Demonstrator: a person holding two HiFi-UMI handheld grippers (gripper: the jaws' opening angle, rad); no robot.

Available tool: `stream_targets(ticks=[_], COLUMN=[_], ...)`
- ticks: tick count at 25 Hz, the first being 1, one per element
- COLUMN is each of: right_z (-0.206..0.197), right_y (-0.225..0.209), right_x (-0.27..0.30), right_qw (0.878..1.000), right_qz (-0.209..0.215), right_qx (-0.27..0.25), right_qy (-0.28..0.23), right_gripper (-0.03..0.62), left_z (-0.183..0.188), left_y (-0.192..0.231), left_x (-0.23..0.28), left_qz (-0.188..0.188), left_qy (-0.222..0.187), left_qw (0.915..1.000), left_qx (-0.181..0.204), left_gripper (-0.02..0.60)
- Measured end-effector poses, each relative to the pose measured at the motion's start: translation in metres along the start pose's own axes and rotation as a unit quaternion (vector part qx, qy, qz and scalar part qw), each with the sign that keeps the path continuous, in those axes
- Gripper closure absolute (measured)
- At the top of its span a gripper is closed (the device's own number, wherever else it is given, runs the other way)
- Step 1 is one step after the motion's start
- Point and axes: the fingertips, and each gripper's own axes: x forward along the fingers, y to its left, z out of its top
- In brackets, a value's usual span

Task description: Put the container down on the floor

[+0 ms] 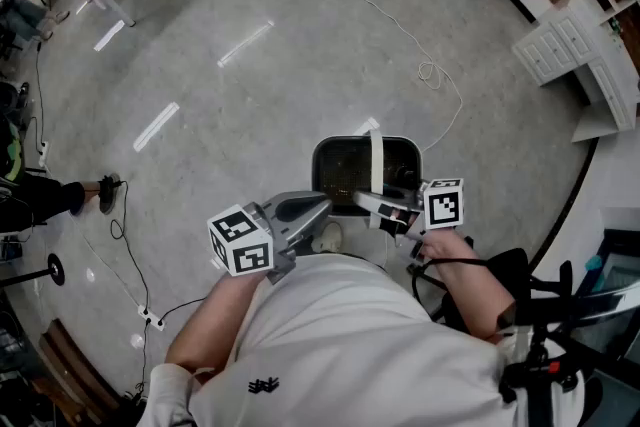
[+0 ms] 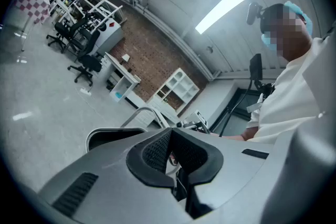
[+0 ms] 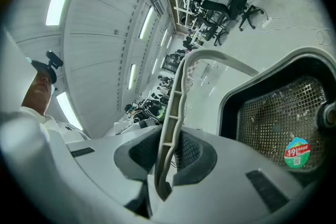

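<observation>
Grey concrete floor [image 1: 300,85] spreads below the person, crossed by a white cable [image 1: 432,65]. Over it hangs the black mesh container [image 1: 320,177], in front of the person's body, carried by its white handle [image 3: 173,107]. The right gripper [image 3: 168,152] is clamped on that handle. Just left of it, the left gripper [image 2: 170,152] has its jaws together, empty.
</observation>
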Motion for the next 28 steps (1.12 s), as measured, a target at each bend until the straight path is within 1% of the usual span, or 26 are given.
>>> stream_targets(ticks=[3,6,9,13,16,20,24,28], right_z=[-0.003,-0.002,0.0,0.017,0.05,0.102,0.165,0.227], right_y=[-0.006,-0.003,-0.004,-0.009,-0.031,-0.06,-0.08,-0.105], right_x=[-0.004,-0.007,-0.006,0.009,0.027,0.06,0.098,0.129], right_qw=[1.0,1.0,1.0,1.0,0.999,0.999,0.999,0.999], right_qz=[-0.014,0.002,0.004,0.004,0.005,0.002,-0.009,-0.012], right_qx=[-0.009,-0.003,-0.001,0.013,0.03,0.049,0.027,0.001], right_qy=[0.003,-0.006,-0.008,-0.01,-0.015,-0.018,-0.025,-0.041], right_gripper=[0.554,0.555,0.554,0.554,0.554,0.556,0.556,0.556], left_z=[-0.007,-0.009,-0.008,0.009,0.034,0.078,0.135,0.173], left_y=[-0.008,-0.013,-0.014,0.0,0.035,0.096,0.158,0.209], left_x=[0.001,0.004,0.003,-0.001,0.004,0.008,0.001,-0.01], left_qz=[-0.004,-0.006,-0.005,-0.005,-0.01,-0.02,-0.029,-0.042], left_qy=[0.008,0.007,-0.002,-0.005,-0.011,-0.014,-0.013,-0.012], left_qw=[1.0,1.0,1.0,0.9999,0.9998,0.9996,0.9993,0.9986], left_qx=[0.002,0.003,-0.004,-0.009,-0.011,-0.016,-0.02,-0.029], left_gripper=[0.572,0.572,0.572,0.571,0.571,0.571,0.571,0.572])
